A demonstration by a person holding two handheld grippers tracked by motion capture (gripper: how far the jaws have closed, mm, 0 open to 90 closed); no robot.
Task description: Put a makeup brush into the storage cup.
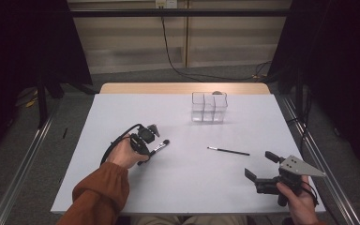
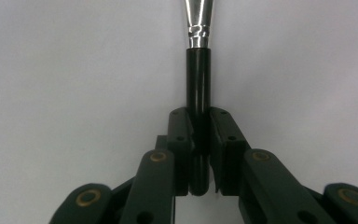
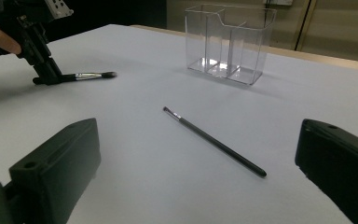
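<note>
A short black makeup brush (image 1: 161, 145) with a silver ferrule lies on the white table, left of centre. My left gripper (image 1: 146, 156) is shut on its handle. In the left gripper view the pads (image 2: 182, 135) clamp the black handle (image 2: 198, 74) from both sides, and the ferrule points away. The right gripper view shows that gripper (image 3: 46, 77) tipped down onto the brush (image 3: 91, 75). A thin, long black brush (image 1: 228, 151) lies loose right of centre, ahead of my right gripper (image 1: 260, 166). That gripper stands open with nothing between its jaws, the thin brush (image 3: 214, 140) beyond them.
A clear plastic organizer (image 1: 209, 108) with several compartments stands at the far middle of the table (image 1: 122, 108); it looks empty (image 3: 228, 42). A wooden edge runs along the table's far side. Cables trail on the floor beyond.
</note>
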